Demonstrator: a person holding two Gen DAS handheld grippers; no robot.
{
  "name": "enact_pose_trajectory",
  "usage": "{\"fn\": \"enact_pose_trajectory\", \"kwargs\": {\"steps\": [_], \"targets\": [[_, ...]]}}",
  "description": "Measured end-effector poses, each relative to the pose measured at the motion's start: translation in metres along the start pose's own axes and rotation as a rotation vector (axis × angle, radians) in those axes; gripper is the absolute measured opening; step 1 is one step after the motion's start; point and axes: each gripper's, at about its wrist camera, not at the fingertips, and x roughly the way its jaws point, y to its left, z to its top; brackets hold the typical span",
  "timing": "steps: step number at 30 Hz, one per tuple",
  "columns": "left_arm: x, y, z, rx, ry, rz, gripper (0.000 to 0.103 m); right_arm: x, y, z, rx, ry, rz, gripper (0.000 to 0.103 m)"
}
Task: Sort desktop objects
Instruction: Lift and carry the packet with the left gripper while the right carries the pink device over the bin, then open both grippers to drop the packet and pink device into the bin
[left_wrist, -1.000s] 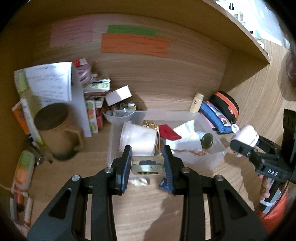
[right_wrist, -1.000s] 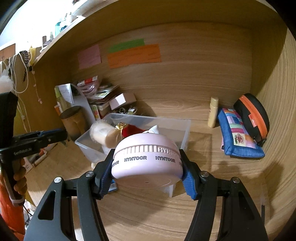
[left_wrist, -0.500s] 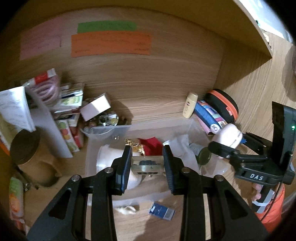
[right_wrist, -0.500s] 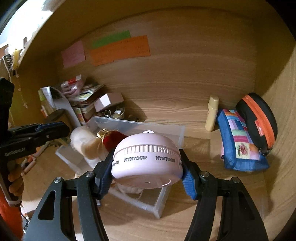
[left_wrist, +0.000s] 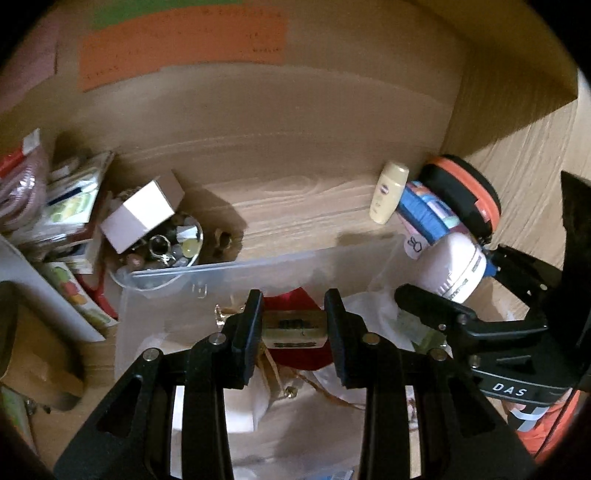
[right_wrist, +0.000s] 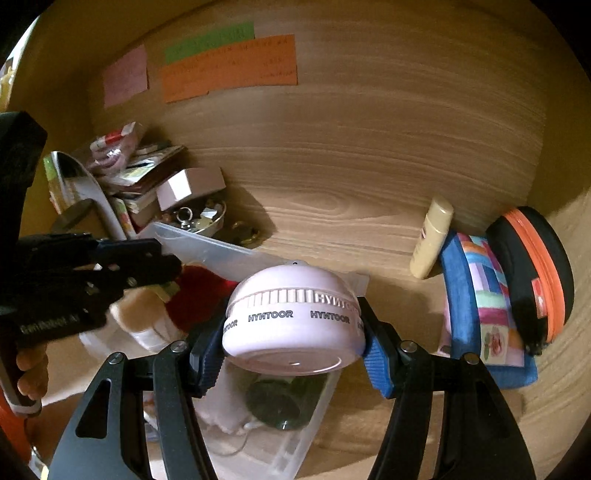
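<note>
clear plastic bin (left_wrist: 258, 266), grained wood desk (right_wrist: 332, 210), glossy pink plastic case (right_wrist: 295, 325)

Black left tongs (left_wrist: 293, 325), silver screws; right tongs (right_wrist: 293, 341) wear blue pads (right_wrist: 376, 363), white "DAS" lettering, orange sleeve at four o'clock.

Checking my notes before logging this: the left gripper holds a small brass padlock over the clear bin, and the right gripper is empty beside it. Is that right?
Not quite. The right gripper is not empty: its fingers are shut on a pink round case marked HYNTOOR, as the right wrist view shows. The left gripper does hold the brass padlock over the clear bin.
</note>
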Motion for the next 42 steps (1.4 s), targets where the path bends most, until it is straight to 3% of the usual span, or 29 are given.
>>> {"fn": "enact_pose_trajectory", "kwargs": {"steps": [6,12,19,27,33,37,42], "targets": [[0.018,0.001,-0.003,-0.002,0.050,-0.002,0.033,0.011,-0.001,-0.003,0.005,0.016,0.017,0.060],[0.020,-0.001,-0.003,0.005,0.049,0.008,0.033,0.013,0.002,-0.003,0.002,0.015,0.017,0.060],[0.019,-0.006,-0.005,0.034,0.036,0.034,0.033,0.014,0.014,-0.006,-0.057,0.001,-0.044,0.061],[0.018,-0.007,-0.006,0.028,0.028,0.041,0.034,0.004,0.021,-0.009,-0.100,-0.042,-0.061,0.075],[0.016,-0.008,-0.006,0.019,0.014,0.042,0.042,0.001,0.021,-0.009,-0.103,-0.055,-0.056,0.078],[0.010,-0.007,-0.007,0.001,-0.011,0.042,0.057,-0.002,0.021,-0.009,-0.102,-0.057,-0.045,0.086],[0.001,-0.010,-0.007,0.003,-0.038,0.049,0.063,-0.012,0.022,-0.009,-0.113,-0.094,-0.042,0.088]]}}
